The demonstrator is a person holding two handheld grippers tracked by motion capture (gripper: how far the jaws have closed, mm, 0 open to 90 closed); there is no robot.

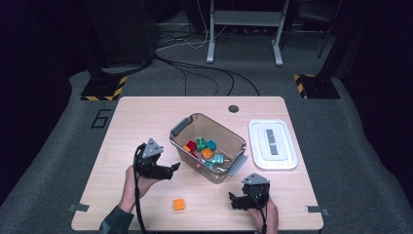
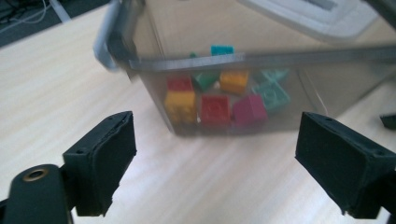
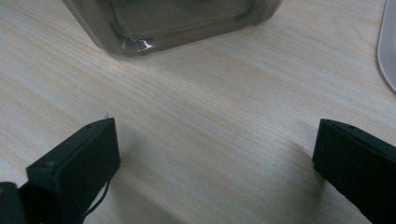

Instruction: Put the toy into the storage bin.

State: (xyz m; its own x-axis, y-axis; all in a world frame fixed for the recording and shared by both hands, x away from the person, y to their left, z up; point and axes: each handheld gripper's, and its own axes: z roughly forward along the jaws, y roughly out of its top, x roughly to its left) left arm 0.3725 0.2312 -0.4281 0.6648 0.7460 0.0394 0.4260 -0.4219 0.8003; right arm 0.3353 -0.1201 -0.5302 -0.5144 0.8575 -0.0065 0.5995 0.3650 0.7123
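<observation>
Left gripper (image 1: 171, 168): held low over the table (image 1: 146, 117), jaws spread wide with nothing between them, aimed rightward at the near long wall of the bin (image 1: 181, 146). Gripped from behind by the left hand (image 1: 134, 181), forearm coming in from the bottom edge in a dark sleeve (image 1: 115, 222). Grey plate on top, tilted; cable looping back toward the wrist.

Right gripper (image 1: 234, 201): low over the table near the front edge, just past the bin's near end, jaws wide apart and empty, pointing left. Right hand (image 1: 267, 212) behind it, wrist at the bottom edge.

Between the two grippers, apart from both: one orange brick (image 1: 178, 204) lying loose on the table.

Bin: clear plastic, open-topped, set diagonally mid-table, grey latch (image 1: 179, 126) at the far end. Inside, a heap of bricks (image 2: 215, 109): red, yellow, orange, green, teal, magenta.

White lid (image 1: 272, 144): flat on the table just right of the bin.
</observation>
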